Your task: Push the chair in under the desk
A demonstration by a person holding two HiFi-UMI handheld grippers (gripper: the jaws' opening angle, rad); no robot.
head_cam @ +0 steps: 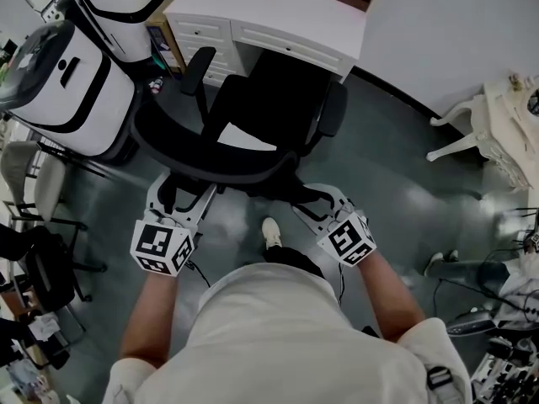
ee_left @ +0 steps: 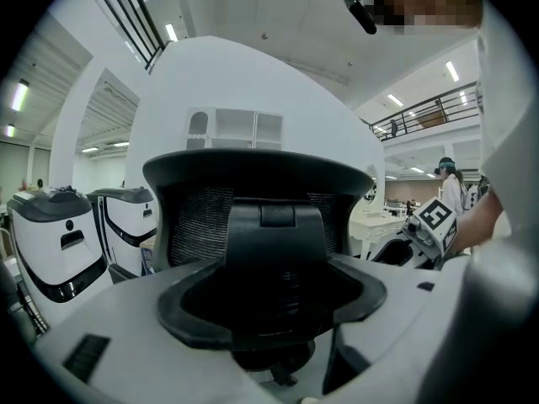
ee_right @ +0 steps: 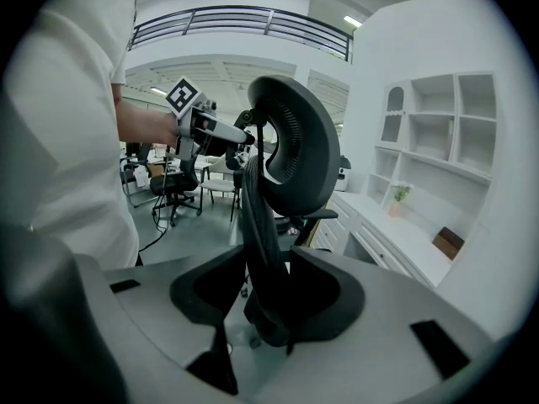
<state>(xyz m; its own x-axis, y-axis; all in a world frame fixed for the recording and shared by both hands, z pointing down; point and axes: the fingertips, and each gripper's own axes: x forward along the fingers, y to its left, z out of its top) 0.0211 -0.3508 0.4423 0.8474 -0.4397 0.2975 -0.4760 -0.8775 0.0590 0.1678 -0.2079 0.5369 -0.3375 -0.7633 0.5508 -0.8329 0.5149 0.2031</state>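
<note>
A black mesh office chair point(head_cam: 269, 91) stands facing the white desk point(head_cam: 286, 15), its seat partly under the desk front. I stand behind its backrest point(head_cam: 219, 165). My left gripper point(head_cam: 181, 196) holds the back's left part; in the left gripper view its jaws point(ee_left: 274, 297) close round a black frame piece point(ee_left: 274, 242). My right gripper point(head_cam: 313, 196) is at the right part. In the right gripper view the back's edge point(ee_right: 261, 225) runs down between the right gripper's point(ee_right: 265, 297) pads and touches both. Each view shows the other gripper: the right gripper point(ee_left: 429, 221) and the left gripper point(ee_right: 198, 120).
Two white-and-black machines point(head_cam: 67, 82) point(head_cam: 126, 7) stand close on the chair's left. A white ornate table point(head_cam: 497, 124) is at the right, cables point(head_cam: 505, 335) lie at the bottom right. A dark chair point(head_cam: 42, 268) is behind on the left. My shoe point(head_cam: 270, 230) is under the backrest.
</note>
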